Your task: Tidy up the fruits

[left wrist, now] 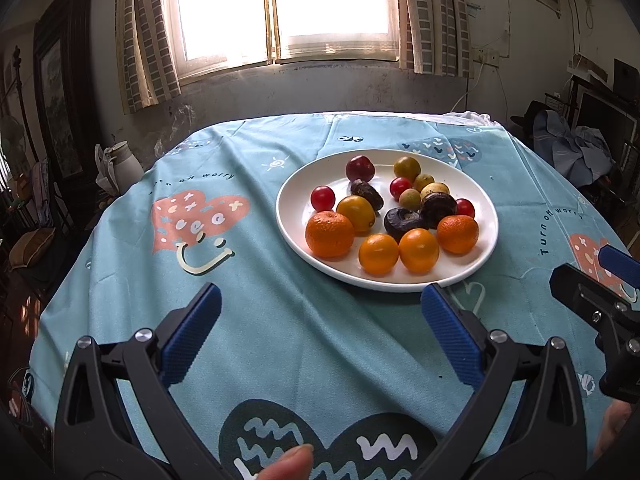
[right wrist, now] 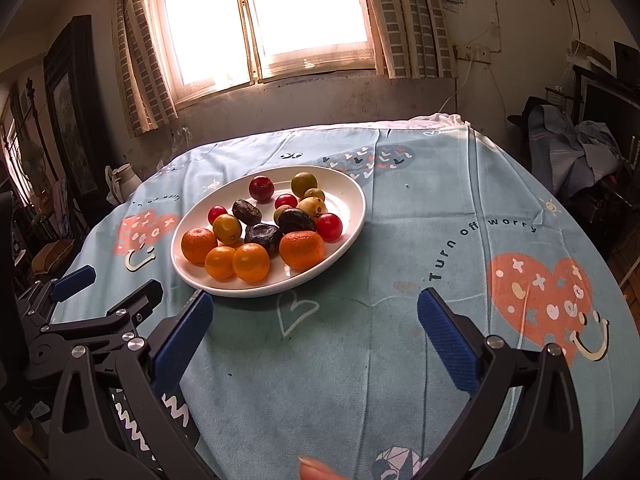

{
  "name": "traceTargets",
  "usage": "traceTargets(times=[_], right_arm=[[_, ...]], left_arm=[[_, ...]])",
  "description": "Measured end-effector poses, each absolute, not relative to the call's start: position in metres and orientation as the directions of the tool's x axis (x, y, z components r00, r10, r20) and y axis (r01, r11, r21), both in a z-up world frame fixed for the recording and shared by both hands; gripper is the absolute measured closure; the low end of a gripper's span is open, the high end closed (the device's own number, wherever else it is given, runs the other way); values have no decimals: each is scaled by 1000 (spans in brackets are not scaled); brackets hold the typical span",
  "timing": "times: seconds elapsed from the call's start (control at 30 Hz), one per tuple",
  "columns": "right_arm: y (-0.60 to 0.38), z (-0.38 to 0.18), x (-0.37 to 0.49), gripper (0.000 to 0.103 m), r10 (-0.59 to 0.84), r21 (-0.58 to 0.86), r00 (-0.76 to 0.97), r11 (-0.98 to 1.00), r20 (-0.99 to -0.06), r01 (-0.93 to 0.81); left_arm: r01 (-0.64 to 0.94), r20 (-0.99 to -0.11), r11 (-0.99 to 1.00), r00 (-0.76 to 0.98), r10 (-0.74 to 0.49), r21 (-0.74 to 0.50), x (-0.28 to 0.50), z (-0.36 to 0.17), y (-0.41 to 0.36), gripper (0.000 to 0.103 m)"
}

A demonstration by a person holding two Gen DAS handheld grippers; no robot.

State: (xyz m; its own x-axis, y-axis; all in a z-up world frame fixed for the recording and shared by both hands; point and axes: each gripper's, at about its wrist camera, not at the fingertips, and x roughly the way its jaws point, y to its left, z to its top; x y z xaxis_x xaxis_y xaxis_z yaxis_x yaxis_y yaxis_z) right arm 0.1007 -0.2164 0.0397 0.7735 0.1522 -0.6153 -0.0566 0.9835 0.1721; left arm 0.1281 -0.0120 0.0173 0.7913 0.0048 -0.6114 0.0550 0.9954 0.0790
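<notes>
Two grippers hover low over the tablecloth (left wrist: pixel 132 248), both spread wide, nothing between the blue pads. Left gripper (left wrist: pixel 320 312) sits nearest in the left wrist view, fingertip of a hand (left wrist: pixel 290 462) at the bottom edge; right gripper (right wrist: pixel 316 316) likewise in its own view, released and empty. Left gripper also shows at the left edge of the right view, right gripper at the right edge of the left view. Just beyond the fingertips, white plate (left wrist: pixel 294 200) on the teal printed cloth, all fruit on it: mandarins (left wrist: pixel 330 234) and smaller orange fruits (left wrist: pixel 419 250) at the near rim, dark wrinkled fruits (left wrist: pixel 402 222) in the middle, cherry tomatoes (left wrist: pixel 323 197), yellow-green fruits (left wrist: pixel 407 169) and a dark red plum (left wrist: pixel 360 168) further back. Farther off, white jug (left wrist: pixel 122 160) off the table's left, curtained window (left wrist: pixel 280 8) behind.
</notes>
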Motion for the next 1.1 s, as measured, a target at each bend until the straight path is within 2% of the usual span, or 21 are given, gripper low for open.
traceTargets(times=[1.1], right_arm=[[-210,35,102,1,156,161,755,985,-637,-67]], left_arm=[[55,-622,995,783,7,80,128,12,-10,2]])
